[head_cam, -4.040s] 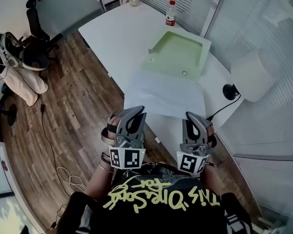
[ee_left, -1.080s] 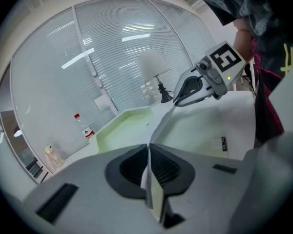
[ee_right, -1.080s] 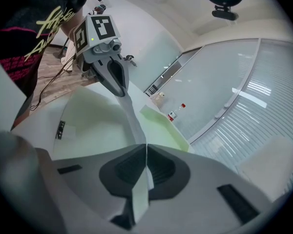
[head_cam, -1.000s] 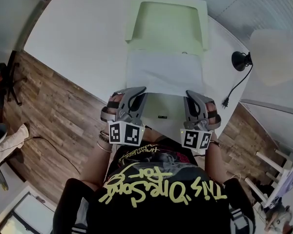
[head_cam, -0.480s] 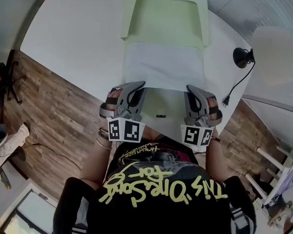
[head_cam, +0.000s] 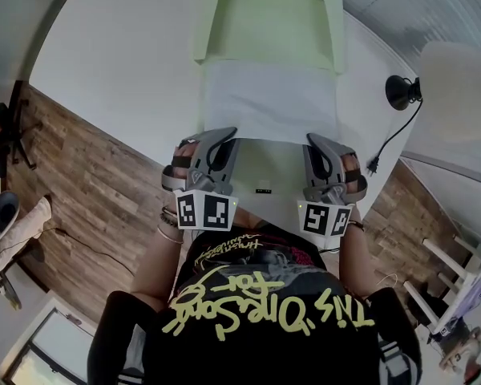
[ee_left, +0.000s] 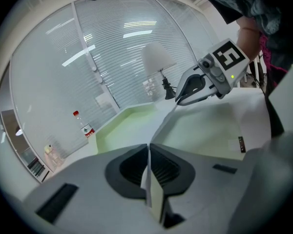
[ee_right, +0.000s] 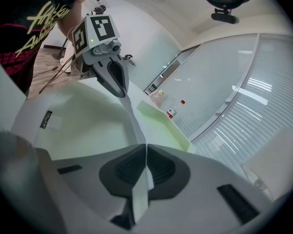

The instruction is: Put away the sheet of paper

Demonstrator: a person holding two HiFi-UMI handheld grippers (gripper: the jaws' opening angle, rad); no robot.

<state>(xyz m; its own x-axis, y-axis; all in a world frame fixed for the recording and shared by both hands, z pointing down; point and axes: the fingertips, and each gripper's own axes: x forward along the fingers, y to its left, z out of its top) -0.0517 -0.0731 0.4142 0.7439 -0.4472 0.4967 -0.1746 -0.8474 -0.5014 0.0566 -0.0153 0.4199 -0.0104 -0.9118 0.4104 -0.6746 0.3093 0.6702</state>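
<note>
The white sheet of paper (head_cam: 268,103) is held by its two near corners and stretches away from me over the white table (head_cam: 112,62). Its far edge reaches the near rim of an open pale green folder (head_cam: 268,18). My left gripper (head_cam: 218,137) is shut on the near left corner, and the paper edge shows pinched between its jaws (ee_left: 149,147). My right gripper (head_cam: 314,140) is shut on the near right corner, and here too the paper edge sits between the jaws (ee_right: 145,147). Each gripper view shows the other gripper across the sheet (ee_left: 200,126).
A table lamp with a white shade (head_cam: 457,66), a black base (head_cam: 401,91) and a cord stands at the table's right edge. A red-capped bottle (ee_left: 85,128) stands beyond the folder. A small black label (head_cam: 263,189) lies on the table between the grippers. Wooden floor lies to the left.
Both grippers have moved a little away from me with the sheet, and its far edge has come up to the green folder's near rim.
</note>
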